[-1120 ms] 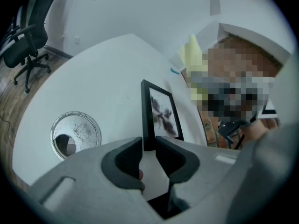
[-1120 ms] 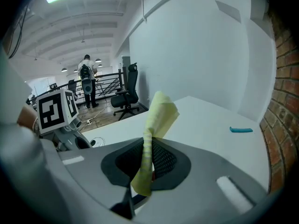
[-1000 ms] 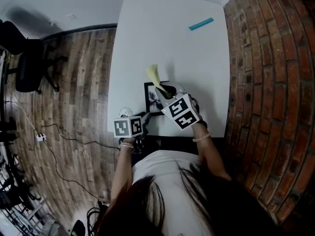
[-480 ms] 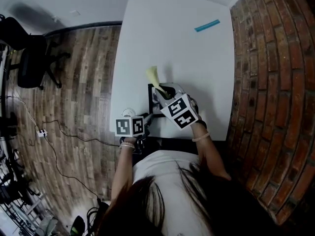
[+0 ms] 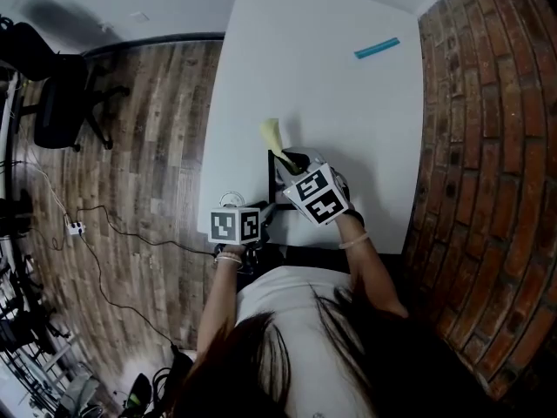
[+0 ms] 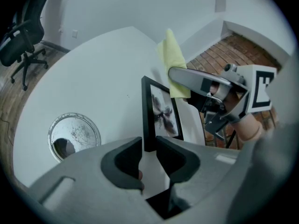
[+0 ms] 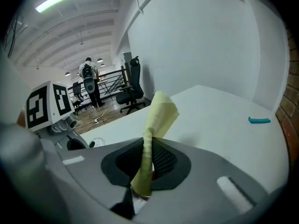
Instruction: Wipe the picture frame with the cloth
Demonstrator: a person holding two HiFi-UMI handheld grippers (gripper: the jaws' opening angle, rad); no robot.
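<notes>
We see the picture frame (image 6: 161,112) standing on edge at the centre of the left gripper view. Its black lower border is clamped between the jaws of the left gripper (image 6: 149,149), which have just been opening a little yet sit against it on both sides. In the head view the frame sits in the lower middle, close to the near edge of the white table (image 5: 331,85). We find the right gripper (image 7: 148,158) closed tight on the yellow cloth (image 7: 160,110), whose free end sticks up above the frame. A round metal dish (image 6: 74,135) lies at the lower left of the left gripper view, apart from the frame. A teal strip (image 5: 377,48) rests at the table's upper right.
</notes>
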